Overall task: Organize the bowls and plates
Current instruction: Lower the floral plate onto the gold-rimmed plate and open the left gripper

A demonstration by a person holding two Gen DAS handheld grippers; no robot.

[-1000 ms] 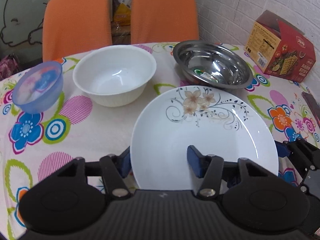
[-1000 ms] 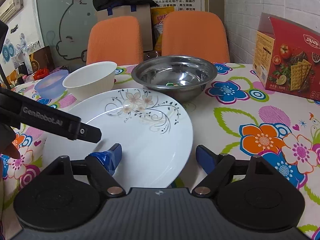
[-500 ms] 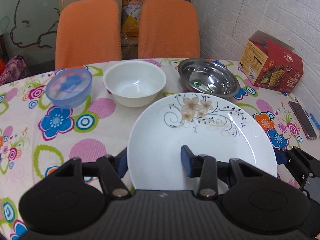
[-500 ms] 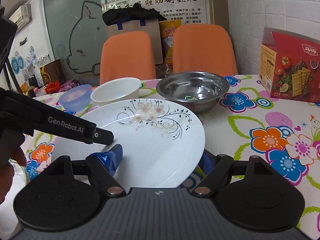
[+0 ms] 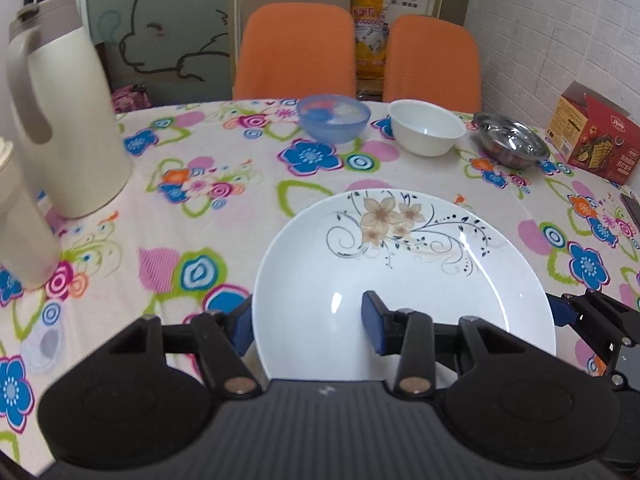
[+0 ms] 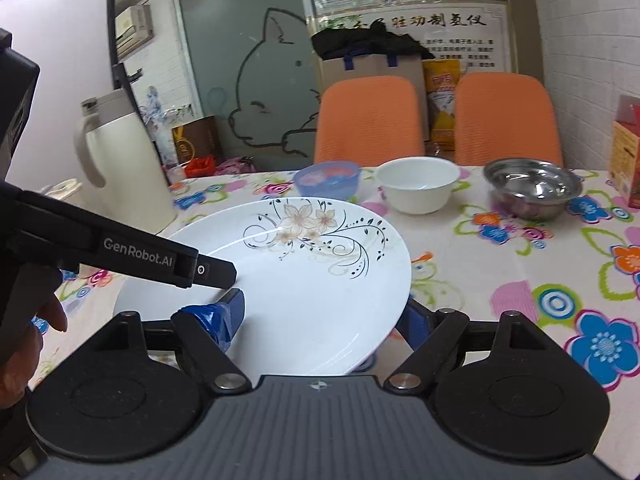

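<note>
A white plate with a brown flower pattern (image 5: 404, 280) (image 6: 304, 280) is held in the air above the flowered table by both grippers. My left gripper (image 5: 308, 328) is shut on its left rim, one finger on top, one below. My right gripper (image 6: 320, 316) is shut on its right rim the same way. A blue plastic bowl (image 5: 333, 118) (image 6: 326, 179), a white bowl (image 5: 427, 127) (image 6: 417, 185) and a steel bowl (image 5: 511, 144) (image 6: 532, 189) stand in a row at the far side of the table.
A cream thermos jug (image 5: 60, 120) (image 6: 120, 164) and a cream cup (image 5: 20, 220) stand on the left. A red cracker box (image 5: 592, 136) stands at the right. A dark phone (image 5: 632, 208) lies at the right edge. Two orange chairs (image 5: 296, 52) stand behind the table.
Both grippers have lifted the plate off the table and carried it back and to the left, away from the bowls. The thermos jug has come into view.
</note>
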